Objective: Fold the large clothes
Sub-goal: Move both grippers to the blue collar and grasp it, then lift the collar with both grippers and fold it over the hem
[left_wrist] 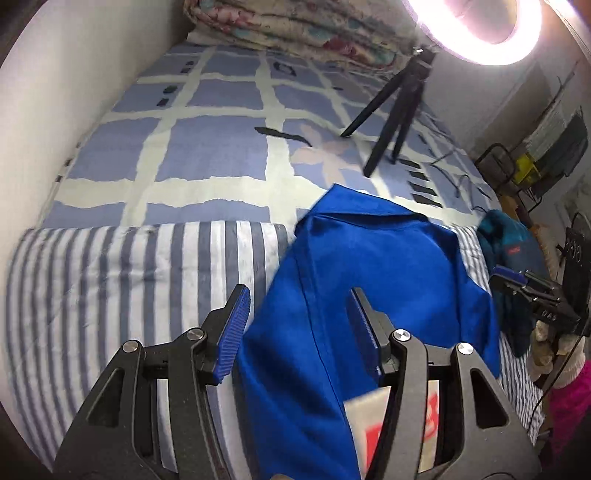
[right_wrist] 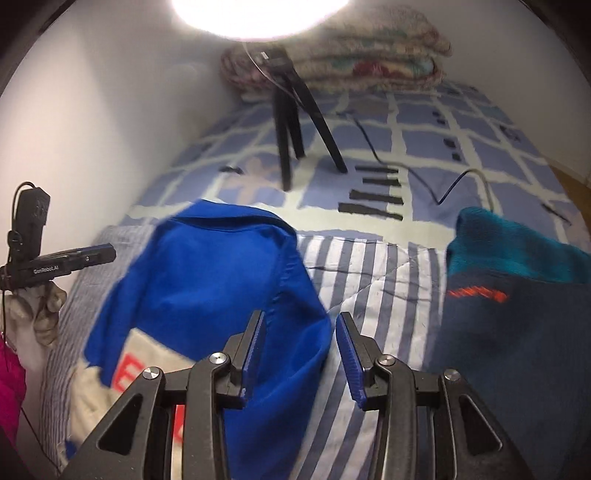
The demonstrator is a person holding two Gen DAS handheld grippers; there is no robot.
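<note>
The left gripper (left_wrist: pixel 299 332) is hanging over the near edge of the bed with its fingers (left_wrist: pixel 236 325) standing moderately wide, and blue cloth is lying in the gap between them without either pad visibly pressing on it. The right gripper (right_wrist: pixel 301 354) is also pointing down at the near edge, its fingers (right_wrist: pixel 255 347) parted to a medium gap; the hem of the cloth is lying against the inner face of one finger, while the other finger is standing clear over the striped cover. The task's thing, the blue garment (left_wrist: pixel 369 280), is lying rumpled on the striped quilt (left_wrist: pixel 110 288) at the near edge of the bed, its collar end pointing toward the far side and a cream panel with red print (right_wrist: pixel 147 365) showing at its nearest part. A gloved hand (right_wrist: pixel 33 314) is carrying the left gripper at the left rim of the right wrist view. Just beside the blue garment, toward the right edge of the bed, a teal and navy sweater (right_wrist: pixel 517 295) is lying in a heap. Farther on, the blue checked bedsheet (left_wrist: pixel 207 144) is spreading toward the wall, with a black tripod (right_wrist: pixel 295 122) standing on it under a glaring ring light (left_wrist: pixel 480 26). At the far end a folded floral blanket (left_wrist: pixel 295 26) is resting.
</note>
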